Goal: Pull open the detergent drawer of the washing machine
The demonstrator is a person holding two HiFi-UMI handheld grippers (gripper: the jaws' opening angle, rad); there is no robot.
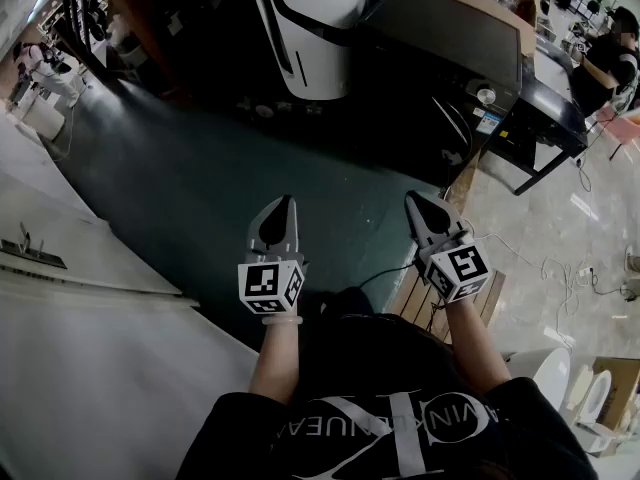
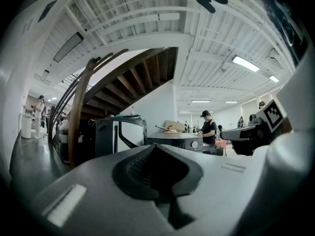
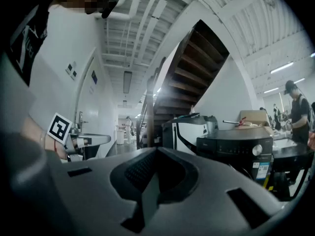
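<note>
Head view showed a person's two forearms reaching forward over a dark green floor [image 1: 190, 183], each hand holding a gripper level and pointing away from the body; the left gripper [image 1: 279, 208] and the right gripper [image 1: 421, 206] were side by side and apart, neither touching anything; the washing machine [image 1: 445, 38], a dark box with a round knob [image 1: 487, 95] on its front panel, stood well ahead of them and to the right, nearer the right gripper's line than the left's, with open floor between it and both tools; a white and black machine [image 1: 310, 28] stood just to its left. Left gripper view showed that gripper's jaws pressed together with nothing between them, and the washing machine small in the distance, a little right of the jaw tips. Right gripper view showed its jaws likewise closed and empty, with the washing machine off to the right of the tips, beyond a wooden staircase [image 3: 197, 68] that rose overhead; the front panel was dark, and the detergent drawer could not be picked out on it in any view; a person [image 3: 297, 112] in a cap stood at a table beyond the machine.
</note>
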